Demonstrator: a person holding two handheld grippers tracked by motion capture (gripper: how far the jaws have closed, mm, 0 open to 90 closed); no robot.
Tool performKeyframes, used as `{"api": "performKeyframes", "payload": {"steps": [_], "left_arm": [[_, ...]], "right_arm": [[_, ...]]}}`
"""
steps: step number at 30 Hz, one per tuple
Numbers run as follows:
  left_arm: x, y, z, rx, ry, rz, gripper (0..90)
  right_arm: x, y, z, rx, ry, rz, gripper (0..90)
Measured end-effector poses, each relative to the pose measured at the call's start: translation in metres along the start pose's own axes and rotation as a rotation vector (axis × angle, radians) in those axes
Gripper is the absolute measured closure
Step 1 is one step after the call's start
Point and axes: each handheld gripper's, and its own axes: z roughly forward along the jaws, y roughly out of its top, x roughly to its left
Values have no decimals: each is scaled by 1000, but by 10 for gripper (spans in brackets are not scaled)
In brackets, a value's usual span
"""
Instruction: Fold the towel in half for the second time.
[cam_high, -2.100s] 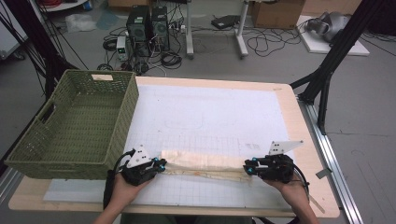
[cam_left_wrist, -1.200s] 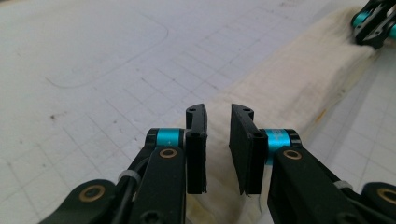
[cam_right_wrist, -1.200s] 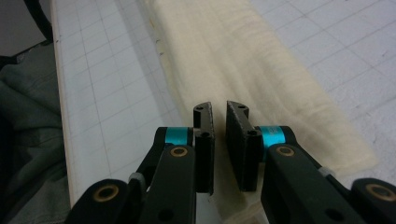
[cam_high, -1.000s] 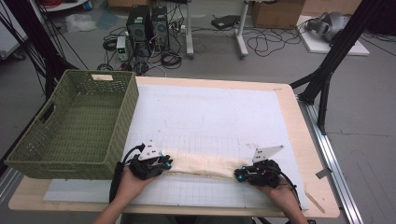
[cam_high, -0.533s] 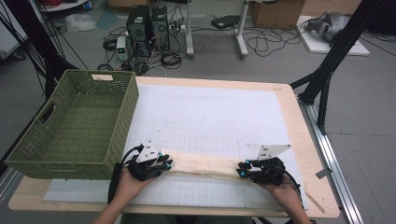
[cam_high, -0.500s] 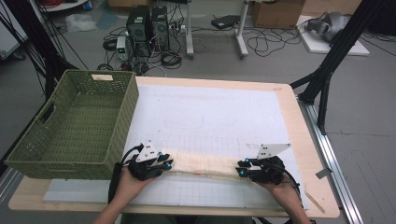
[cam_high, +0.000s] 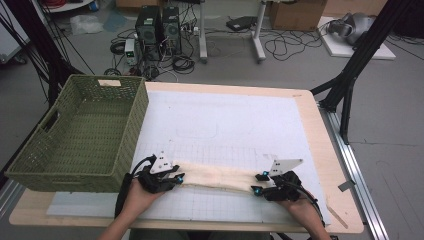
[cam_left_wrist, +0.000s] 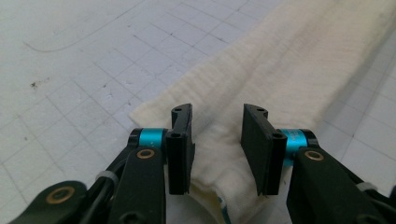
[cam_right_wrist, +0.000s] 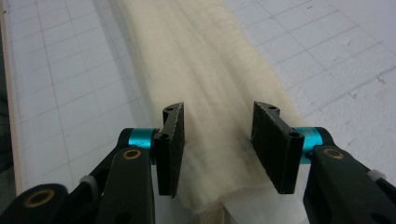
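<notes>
- I am holding my left gripper (cam_high: 176, 178) at the left end of the cream cloth (cam_high: 217, 176), and my right gripper (cam_high: 256, 184) at its right end; the cloth is lying folded into a long strip across the near part of the white gridded mat (cam_high: 220, 125) on the table (cam_high: 310, 120).
- My left fingers (cam_left_wrist: 180, 140) have just been opening and are now standing spread, with the cloth's end (cam_left_wrist: 261, 93) lying between them but not pinched.
- My right fingers (cam_right_wrist: 170, 144) have likewise just been opening; they are standing apart on either side of the strip (cam_right_wrist: 205, 84), pressing nothing.
- I am judging that I am letting go after laying the fold down.
- Risk: the folded layers at both ends are looking loose, so a finger catching the edge as I pull away could be dragging the fold open.
- Risk: the green basket (cam_high: 80, 135) is sitting just beside my left hand (cam_high: 142, 192), so a wide swing could be knocking it.
</notes>
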Motion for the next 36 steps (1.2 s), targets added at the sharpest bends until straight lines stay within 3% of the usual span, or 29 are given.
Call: {"api": "performKeyframes", "payload": {"steps": [9, 15, 18, 20, 22, 24, 29, 33, 36], "left_arm": [[0, 0, -4, -30, -4, -18, 609], [6, 5, -17, -99, 20, -32, 606], [8, 5, -17, -102, 28, -40, 606], [8, 1, -15, -71, 29, -45, 606], [7, 0, -14, -56, 25, -45, 607], [5, -6, -11, -21, 23, -39, 607], [3, -8, -10, -19, 29, -33, 605], [5, -6, -14, -34, 27, -49, 585], [6, -6, -17, -44, 36, -66, 508]], "right_arm": [[0, 0, -3, -13, -2, -6, 519], [-8, 5, -17, -104, -20, 55, 539], [-14, 3, -21, -119, -49, 104, 573], [-15, 1, -20, -109, -53, 129, 598], [-15, 0, -19, -98, -59, 123, 611], [-11, -3, -14, -51, -58, 100, 614], [-11, -6, -9, -2, -49, 94, 617], [-12, -5, -11, -19, -50, 104, 578], [-14, -3, -15, -49, -72, 140, 493]]}}
